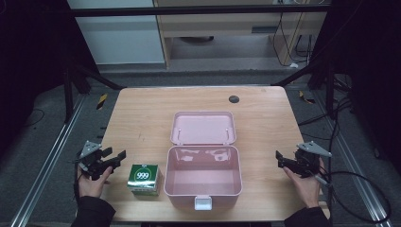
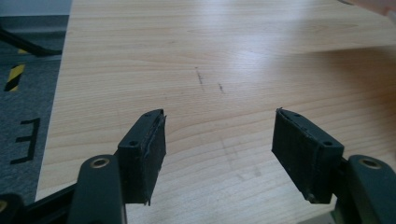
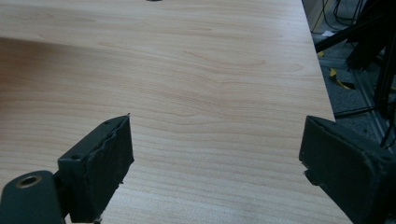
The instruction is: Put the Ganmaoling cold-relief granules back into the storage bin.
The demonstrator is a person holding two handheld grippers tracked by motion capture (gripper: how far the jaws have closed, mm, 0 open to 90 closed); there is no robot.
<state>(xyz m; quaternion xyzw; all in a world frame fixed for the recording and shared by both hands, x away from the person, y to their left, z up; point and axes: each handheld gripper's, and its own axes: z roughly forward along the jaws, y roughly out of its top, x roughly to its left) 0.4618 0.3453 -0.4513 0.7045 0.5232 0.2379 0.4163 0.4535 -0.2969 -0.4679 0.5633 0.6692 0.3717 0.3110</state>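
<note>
Pink case lid up, green box — "999"

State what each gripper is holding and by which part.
Nothing is held. The left gripper and the right gripper both have their jaws open over bare table, apart from the green box and the pink case.

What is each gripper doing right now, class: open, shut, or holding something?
Left gripper: open, holding nothing, left of the green box.
Right gripper: open, holding nothing, right of the open pink case.
</note>
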